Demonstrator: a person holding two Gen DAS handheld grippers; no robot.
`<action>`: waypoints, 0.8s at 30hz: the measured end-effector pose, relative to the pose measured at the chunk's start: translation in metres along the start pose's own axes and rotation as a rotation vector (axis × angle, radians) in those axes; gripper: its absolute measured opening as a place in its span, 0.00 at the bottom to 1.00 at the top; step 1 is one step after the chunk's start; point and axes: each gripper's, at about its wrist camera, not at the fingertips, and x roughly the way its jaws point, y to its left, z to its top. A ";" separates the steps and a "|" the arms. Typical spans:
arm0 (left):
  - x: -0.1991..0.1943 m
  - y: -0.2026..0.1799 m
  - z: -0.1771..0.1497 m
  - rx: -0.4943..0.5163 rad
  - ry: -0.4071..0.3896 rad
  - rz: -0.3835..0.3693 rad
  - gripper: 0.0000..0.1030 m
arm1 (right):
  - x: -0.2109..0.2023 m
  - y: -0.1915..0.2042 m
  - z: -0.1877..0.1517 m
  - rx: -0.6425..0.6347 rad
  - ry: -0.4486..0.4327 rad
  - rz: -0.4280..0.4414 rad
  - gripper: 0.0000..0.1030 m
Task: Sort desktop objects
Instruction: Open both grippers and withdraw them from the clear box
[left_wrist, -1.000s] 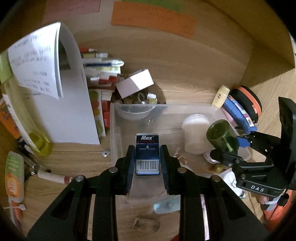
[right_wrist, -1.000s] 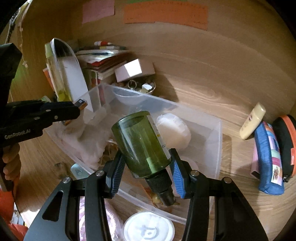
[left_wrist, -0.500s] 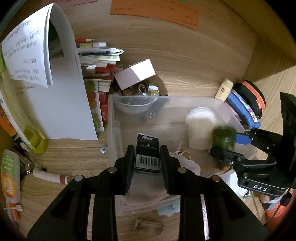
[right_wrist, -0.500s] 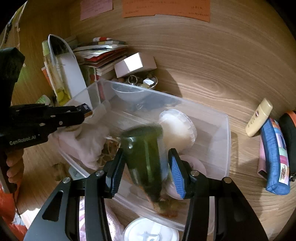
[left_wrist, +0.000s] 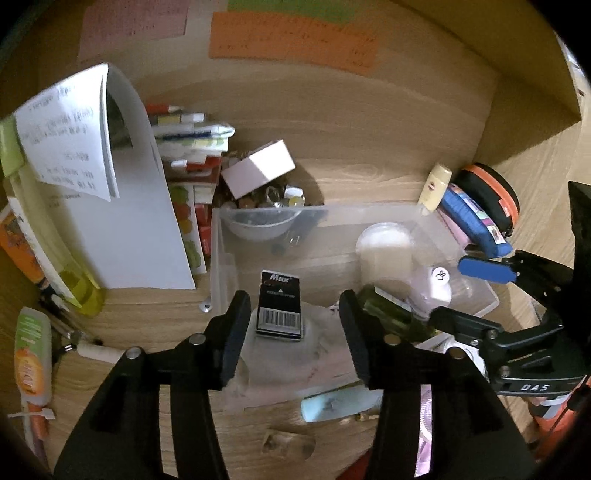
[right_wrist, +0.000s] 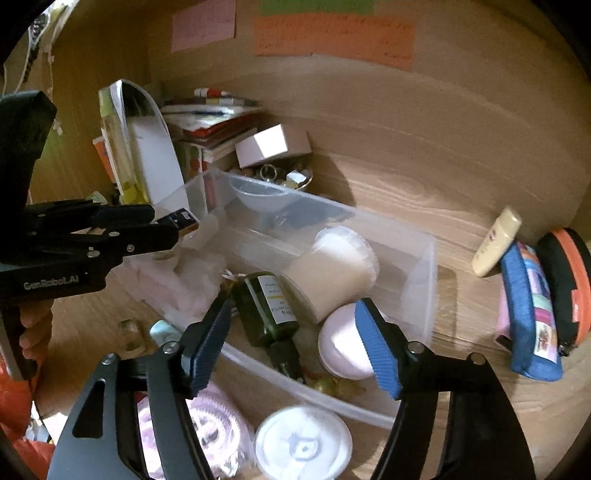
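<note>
While both tools hang spread and empty, we find the sorting partly done: the clear bin, just ahead of the right gripper, holds a white tub, the green bottle lying between its open jaws, and the black staple box resting on a cloth ahead of the left gripper. To the right gripper's right, pouches and a cream tube wait on the table.

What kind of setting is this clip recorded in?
Probably a home or study desk in a wooden alcove: sticky notes on the back panel, stacked books and papers, pencil cases and a clear plastic bin of odds and ends.
</note>
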 end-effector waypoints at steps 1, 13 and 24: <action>-0.003 -0.001 0.000 0.000 -0.006 0.000 0.51 | -0.005 -0.001 -0.001 0.006 -0.005 -0.001 0.68; -0.043 -0.003 -0.010 0.008 -0.072 0.056 0.68 | -0.050 -0.013 -0.031 0.066 -0.040 -0.060 0.75; -0.068 0.005 -0.039 0.011 -0.062 0.147 0.72 | -0.067 -0.035 -0.065 0.142 -0.022 -0.099 0.80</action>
